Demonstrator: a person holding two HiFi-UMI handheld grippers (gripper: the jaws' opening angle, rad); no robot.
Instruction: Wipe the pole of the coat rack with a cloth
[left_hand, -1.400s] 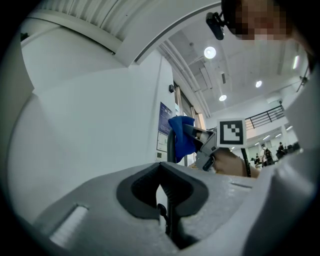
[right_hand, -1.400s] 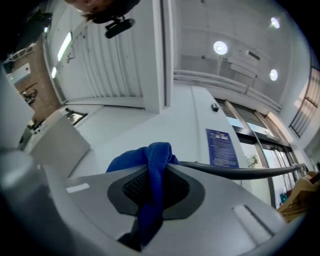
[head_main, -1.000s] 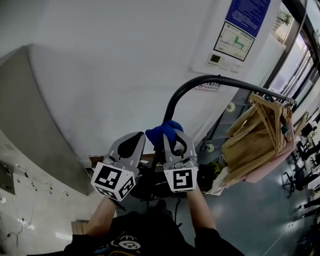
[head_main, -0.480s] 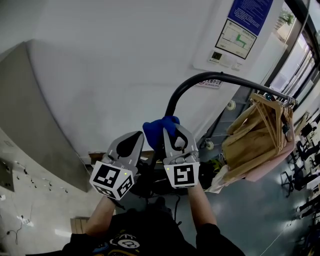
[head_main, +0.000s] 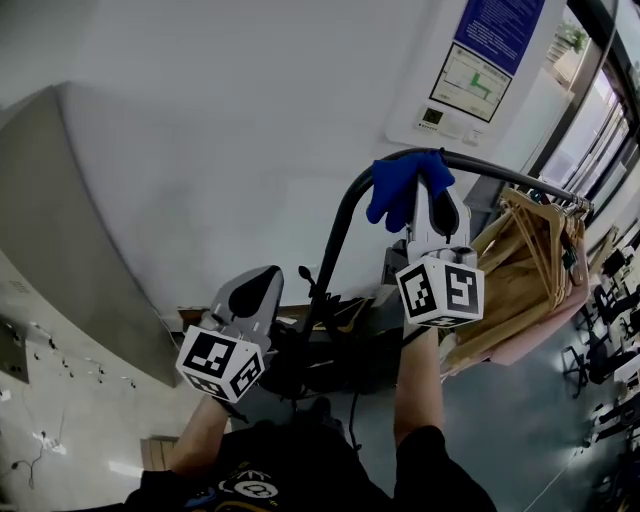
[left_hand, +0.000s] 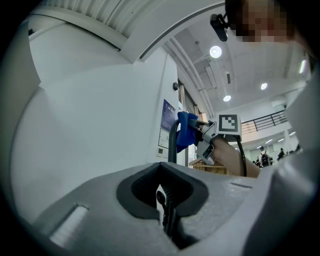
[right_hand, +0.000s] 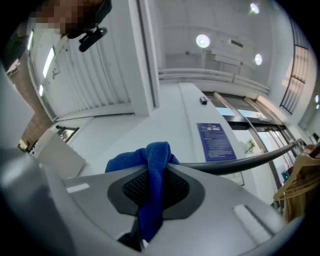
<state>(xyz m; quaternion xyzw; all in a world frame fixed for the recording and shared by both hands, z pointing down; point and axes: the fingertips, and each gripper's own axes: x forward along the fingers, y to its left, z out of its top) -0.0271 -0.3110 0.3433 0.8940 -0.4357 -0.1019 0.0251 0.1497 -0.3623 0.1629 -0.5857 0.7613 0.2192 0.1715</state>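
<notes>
Jaws clench the blue fabric cloth, right gripper now up at the black metal pole's bend. Upright likely wiped; left gripper closed, empty.

White wall with a blue notice, glossy grey floor, perhaps chairs far right.
</notes>
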